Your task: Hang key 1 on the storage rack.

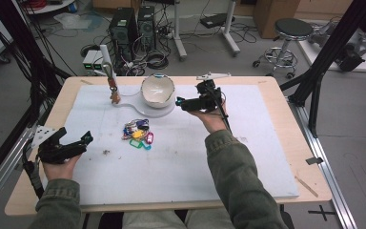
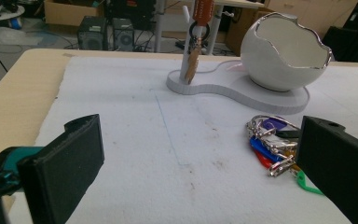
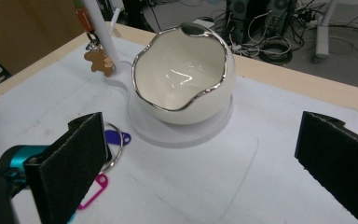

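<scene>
A bunch of keys with coloured tags [image 1: 137, 133] lies on the white mat [image 1: 181, 157], just in front of a white stand base [image 1: 148, 111]. On that base sits an egg-shaped white bowl [image 1: 157, 89] with a silver rim, empty inside [image 3: 184, 74]. A brown charm [image 1: 115, 94] hangs from the stand's post [image 1: 106, 55]. My left gripper [image 1: 76, 135] is open at the mat's left edge, with the keys [image 2: 272, 144] ahead near its right jaw. My right gripper [image 1: 190, 95] is open just right of the bowl, nothing between its jaws [image 3: 203, 140].
The wooden table edge [image 1: 310, 157] frames the mat, and a thin wooden stick [image 1: 307, 186] lies at its right side. Black frame struts [image 1: 331, 45] stand right and left. Computer towers [image 1: 124, 31], cables and a stool [image 1: 290, 36] are on the floor beyond.
</scene>
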A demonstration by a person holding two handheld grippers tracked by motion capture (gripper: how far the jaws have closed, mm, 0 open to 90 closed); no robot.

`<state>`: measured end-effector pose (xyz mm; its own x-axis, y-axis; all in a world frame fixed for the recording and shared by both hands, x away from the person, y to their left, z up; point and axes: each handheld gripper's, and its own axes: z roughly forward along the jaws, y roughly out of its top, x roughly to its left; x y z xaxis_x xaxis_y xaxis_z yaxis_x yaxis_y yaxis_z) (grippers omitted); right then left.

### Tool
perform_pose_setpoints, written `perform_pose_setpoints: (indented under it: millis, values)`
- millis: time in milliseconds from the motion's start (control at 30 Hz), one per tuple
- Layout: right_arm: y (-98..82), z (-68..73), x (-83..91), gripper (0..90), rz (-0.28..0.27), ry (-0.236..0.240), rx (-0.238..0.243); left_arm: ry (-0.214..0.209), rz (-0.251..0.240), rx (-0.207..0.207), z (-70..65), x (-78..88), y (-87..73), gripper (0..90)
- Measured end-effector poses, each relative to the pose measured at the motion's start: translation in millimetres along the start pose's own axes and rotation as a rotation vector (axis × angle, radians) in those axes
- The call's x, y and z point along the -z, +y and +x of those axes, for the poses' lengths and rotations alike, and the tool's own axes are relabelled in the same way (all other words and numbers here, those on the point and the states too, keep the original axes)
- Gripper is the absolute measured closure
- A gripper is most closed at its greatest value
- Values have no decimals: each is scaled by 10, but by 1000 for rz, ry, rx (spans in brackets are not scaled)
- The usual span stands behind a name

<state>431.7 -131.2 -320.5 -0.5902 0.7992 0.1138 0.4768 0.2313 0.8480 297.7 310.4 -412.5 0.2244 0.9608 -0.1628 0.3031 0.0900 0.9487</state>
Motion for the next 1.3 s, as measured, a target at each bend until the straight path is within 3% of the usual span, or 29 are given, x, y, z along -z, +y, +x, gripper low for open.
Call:
perform_pose_setpoints:
  millis: [933,1300]
  values:
    - [-608,-396,465,13,-12,-68,-11,-3,7,-2,-4,12,-2,17]
    - [-885,-551,616,13,-21,-112,-67,-7,8,2,-4,11,-2,17]
